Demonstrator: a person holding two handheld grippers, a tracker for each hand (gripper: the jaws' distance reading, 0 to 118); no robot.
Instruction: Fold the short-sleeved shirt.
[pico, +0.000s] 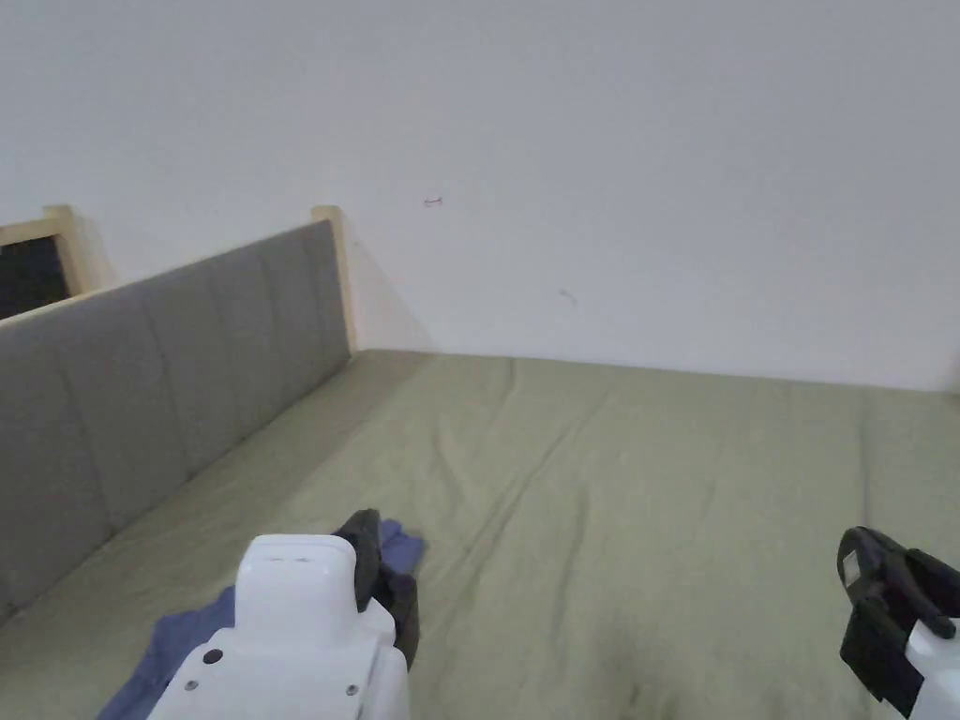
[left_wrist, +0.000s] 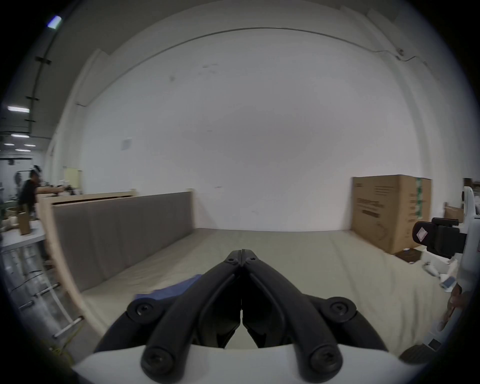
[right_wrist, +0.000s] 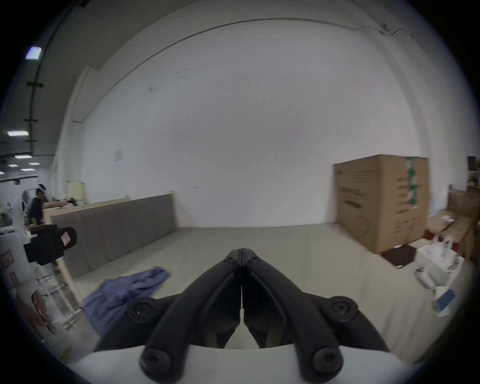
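We hold both tongs over the green bed sheet (pico: 600, 487), nothing grasped. Left tongs (left_wrist: 242, 251): jaws clenched tip to tip, empty. Right tongs (right_wrist: 241, 250): the same, pressed together on nothing.

The shirt (right_wrist: 124, 288), blue, lies crumpled in a heap on the sheet, near the grey headboard (pico: 159, 375) and just beside the left tongs on the headboard side. From the head view part of it is hidden behind the left tongs' white housing. The right tongs hang well apart from the shirt, on the side away from the headboard, toward the cardboard box (right_wrist: 381, 202).

Our judgement: folding not yet begun; the step in hand is the first pickup. To do it well we should release both tongs before descending, and look for a hem or shoulder seam, not the middle of the heap. We take two corners apart, lift, and spread the shirt flat away from the headboard where the sheet gives room. Pinching the sheet along with the shirt is the risk; a shallow bite on the top layer alone avoids it.
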